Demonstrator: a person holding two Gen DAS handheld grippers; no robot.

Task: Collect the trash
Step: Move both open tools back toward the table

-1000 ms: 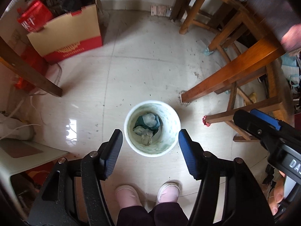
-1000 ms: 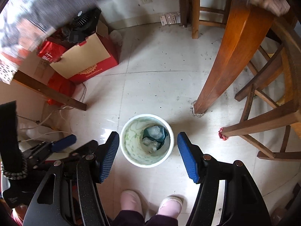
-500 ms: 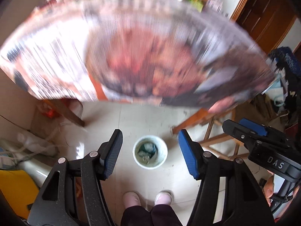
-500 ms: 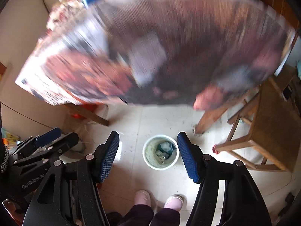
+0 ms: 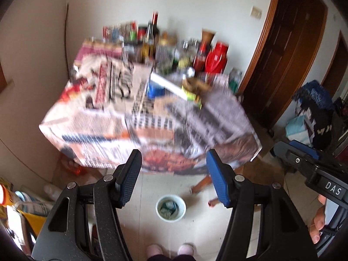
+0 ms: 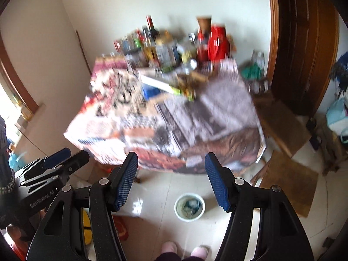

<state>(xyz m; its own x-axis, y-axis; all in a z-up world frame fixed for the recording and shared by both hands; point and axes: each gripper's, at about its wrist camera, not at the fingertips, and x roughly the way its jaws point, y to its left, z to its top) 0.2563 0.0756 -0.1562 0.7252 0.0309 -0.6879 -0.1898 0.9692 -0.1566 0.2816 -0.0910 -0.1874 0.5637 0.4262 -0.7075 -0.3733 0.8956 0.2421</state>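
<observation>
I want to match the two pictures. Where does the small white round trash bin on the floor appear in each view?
Left wrist view: the small white round trash bin sits low, near the centre, on the pale floor between the two fingers.
Right wrist view: the bin sits low, right of centre, closer to the right finger.
Shared landmark: the table covered with printed newspaper, above the bin in both views.

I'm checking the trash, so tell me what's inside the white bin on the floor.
The white bin holds crumpled bluish and pale scraps, too small to identify. Whatever lies beneath that top layer is covered.
</observation>
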